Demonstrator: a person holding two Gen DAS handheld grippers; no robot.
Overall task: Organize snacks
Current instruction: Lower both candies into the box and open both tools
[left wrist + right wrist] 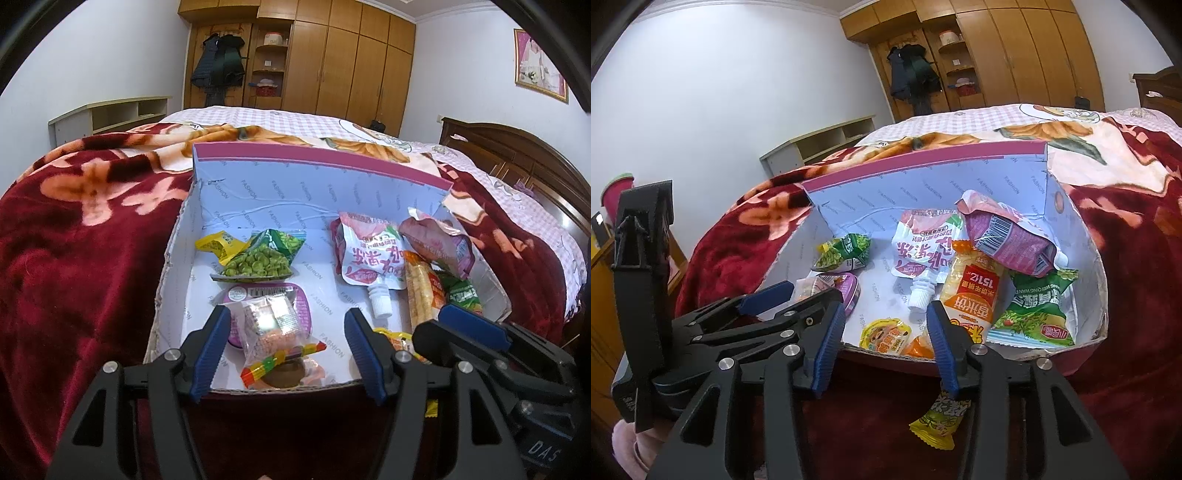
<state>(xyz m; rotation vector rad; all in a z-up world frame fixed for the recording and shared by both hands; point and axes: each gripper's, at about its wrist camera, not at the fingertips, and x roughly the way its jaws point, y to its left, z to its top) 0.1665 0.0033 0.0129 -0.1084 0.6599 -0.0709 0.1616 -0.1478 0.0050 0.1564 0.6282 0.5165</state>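
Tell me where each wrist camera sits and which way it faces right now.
Left wrist: on the left gripper, looking along its open fingers into the snack box on the bed; the right gripper shows at lower right.
Right wrist: on the right gripper, facing the box from its near right side, fingers open; the left gripper shows at left, and a yellow candy lies outside on the blanket.
Shared: the box, the white spout pouch, the wardrobe.

Assorted snack packets [255,258] inside open box [258,192]
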